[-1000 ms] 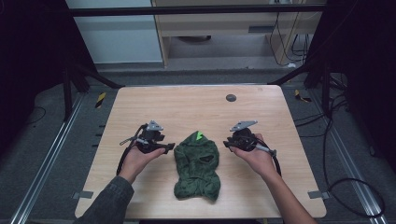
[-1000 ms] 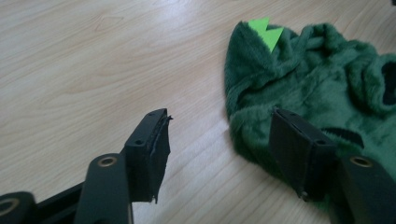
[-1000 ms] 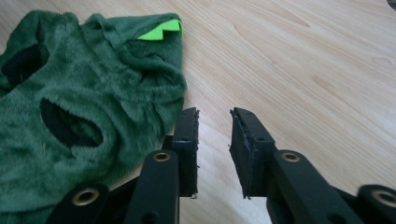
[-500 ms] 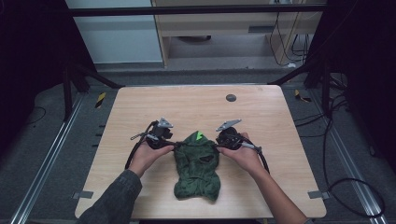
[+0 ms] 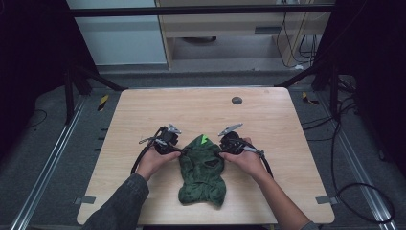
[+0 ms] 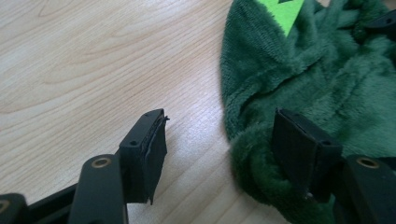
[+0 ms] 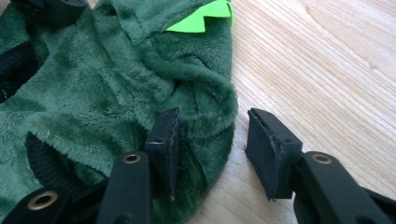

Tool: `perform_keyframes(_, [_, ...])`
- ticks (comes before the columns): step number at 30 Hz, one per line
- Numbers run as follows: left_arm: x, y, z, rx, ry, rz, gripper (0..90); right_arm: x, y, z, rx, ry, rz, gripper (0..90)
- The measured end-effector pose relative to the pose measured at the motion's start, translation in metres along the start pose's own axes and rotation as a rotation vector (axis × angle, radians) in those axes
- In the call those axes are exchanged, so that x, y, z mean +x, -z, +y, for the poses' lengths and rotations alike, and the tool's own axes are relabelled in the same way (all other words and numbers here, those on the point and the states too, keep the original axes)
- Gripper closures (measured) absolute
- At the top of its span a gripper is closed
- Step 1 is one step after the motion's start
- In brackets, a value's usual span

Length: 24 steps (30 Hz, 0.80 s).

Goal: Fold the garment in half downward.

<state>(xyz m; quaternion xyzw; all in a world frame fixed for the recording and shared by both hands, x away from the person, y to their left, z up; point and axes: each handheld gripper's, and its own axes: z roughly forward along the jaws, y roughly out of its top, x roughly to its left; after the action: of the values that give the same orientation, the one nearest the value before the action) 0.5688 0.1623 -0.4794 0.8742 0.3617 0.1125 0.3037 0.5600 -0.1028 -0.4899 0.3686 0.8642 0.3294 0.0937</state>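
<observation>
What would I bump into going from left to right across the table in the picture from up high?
Left tongs → fuzzy green garment → right tongs.

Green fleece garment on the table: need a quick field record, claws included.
item: green fleece garment, plush, with a bright green spiked piece at its far end
lying on: wooden table, near the person's edge
left claw: open, one jaw over bare wood, the other on the garment's edge
right claw: open, straddling the garment's opposite edge, one jaw over fleece and one over wood
grasp: none closed yet
other: small dark round disc on the far part of the table
</observation>
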Motion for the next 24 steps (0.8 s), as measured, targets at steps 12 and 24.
perform_keyframes(12, [0.000,-0.003,-0.006,-0.007,0.019,-0.067,53.6,0.004,-0.002,0.001,0.004,0.022,0.048,82.6])
perform_keyframes(24, [0.000,0.006,-0.002,-0.017,0.042,-0.117,81.7,0.000,0.009,0.009,-0.007,0.035,0.047,84.7])
